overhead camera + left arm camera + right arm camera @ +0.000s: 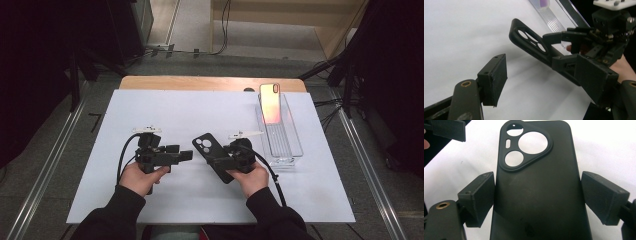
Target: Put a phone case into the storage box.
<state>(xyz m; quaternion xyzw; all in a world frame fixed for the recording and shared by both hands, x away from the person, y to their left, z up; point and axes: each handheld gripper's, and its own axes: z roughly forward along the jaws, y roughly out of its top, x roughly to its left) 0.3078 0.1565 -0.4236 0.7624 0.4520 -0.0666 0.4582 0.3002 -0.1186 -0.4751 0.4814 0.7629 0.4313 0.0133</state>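
The right tongs (220,161) hold the black phone case (212,156) by its edges above the bench (200,107); the left tongs (186,156) stand wide beside it. The slim case could twist and slip out.

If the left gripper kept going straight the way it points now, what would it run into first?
Most likely the black phone case held in the right gripper: the left gripper points across the table at it, jaws open. Depth is hard to judge, so it might pass just beside it.

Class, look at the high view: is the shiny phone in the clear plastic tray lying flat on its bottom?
No: the shiny phone leans tilted, its top end raised above the far end of the clear plastic tray.
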